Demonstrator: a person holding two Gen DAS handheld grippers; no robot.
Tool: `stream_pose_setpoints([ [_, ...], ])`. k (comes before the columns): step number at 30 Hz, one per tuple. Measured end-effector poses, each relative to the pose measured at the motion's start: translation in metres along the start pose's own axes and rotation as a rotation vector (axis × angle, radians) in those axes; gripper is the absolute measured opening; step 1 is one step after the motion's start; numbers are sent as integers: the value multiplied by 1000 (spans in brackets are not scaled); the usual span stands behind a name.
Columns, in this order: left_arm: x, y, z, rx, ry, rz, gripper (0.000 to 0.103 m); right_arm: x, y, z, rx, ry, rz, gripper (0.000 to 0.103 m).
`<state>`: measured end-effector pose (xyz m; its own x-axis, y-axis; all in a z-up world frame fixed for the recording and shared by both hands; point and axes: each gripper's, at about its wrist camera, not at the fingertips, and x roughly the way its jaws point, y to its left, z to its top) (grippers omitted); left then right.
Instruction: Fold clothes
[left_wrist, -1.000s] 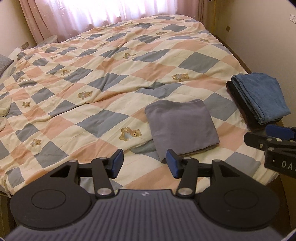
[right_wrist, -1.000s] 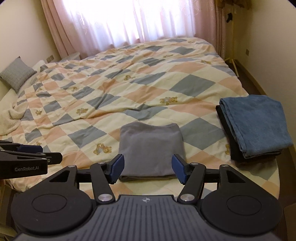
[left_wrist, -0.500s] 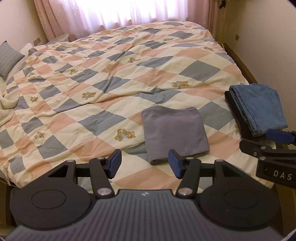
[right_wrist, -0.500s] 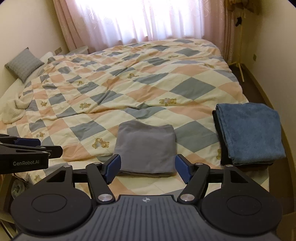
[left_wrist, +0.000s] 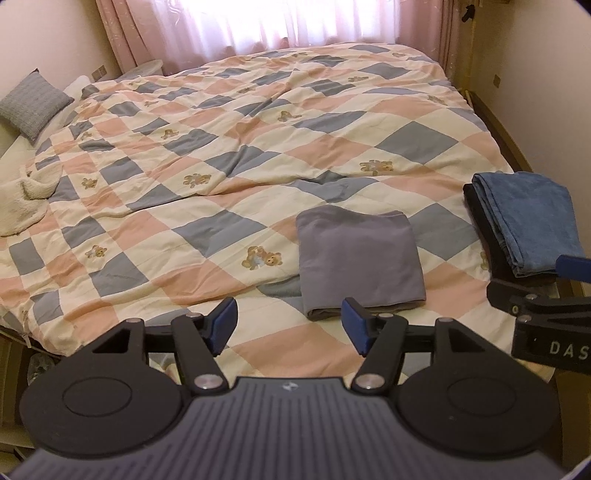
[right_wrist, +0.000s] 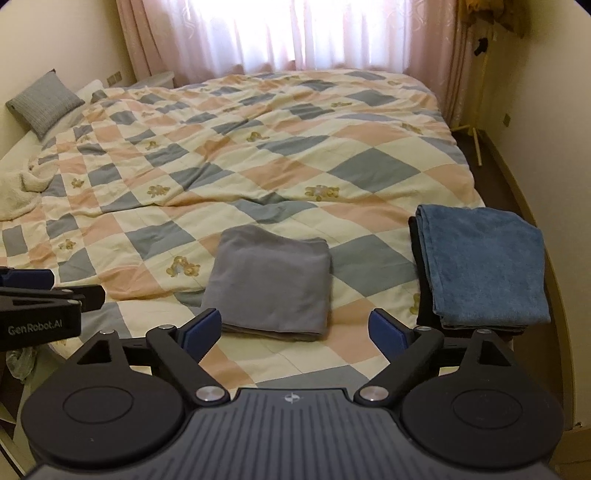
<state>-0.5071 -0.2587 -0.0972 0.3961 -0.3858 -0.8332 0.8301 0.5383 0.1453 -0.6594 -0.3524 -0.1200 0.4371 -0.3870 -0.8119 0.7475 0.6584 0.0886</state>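
A folded grey garment (left_wrist: 360, 260) (right_wrist: 273, 280) lies flat near the front edge of the bed. Right of it, a folded blue garment (left_wrist: 528, 221) (right_wrist: 484, 266) rests on a folded black one (right_wrist: 424, 291). My left gripper (left_wrist: 288, 326) hangs over the bed's front edge, short of the grey garment, its jaws opening with nothing between them. My right gripper (right_wrist: 295, 330) is held just before the grey garment, jaws opening wide and empty. Each gripper shows at the edge of the other's view.
The bed wears a checked quilt (left_wrist: 258, 155) in peach, blue and cream with bears. A grey cushion (left_wrist: 33, 105) and a cream fleece (left_wrist: 22, 199) lie at the left. Curtains (right_wrist: 295, 33) hang behind the bed. A wall runs close on the right.
Both grippers have drawn back and risen a little, so more of the bed shows. Both sets of jaws have spread wider, the right one most.
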Motion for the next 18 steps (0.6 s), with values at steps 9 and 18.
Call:
stream_pose_setpoints([
  [9, -8, -7, 0, -3, -10, 22, 67, -7, -3, 6, -34, -6, 22, 94],
  [18, -7, -14, 2, 6, -41, 30, 91, -3, -9, 12, -54, 4, 36, 95],
])
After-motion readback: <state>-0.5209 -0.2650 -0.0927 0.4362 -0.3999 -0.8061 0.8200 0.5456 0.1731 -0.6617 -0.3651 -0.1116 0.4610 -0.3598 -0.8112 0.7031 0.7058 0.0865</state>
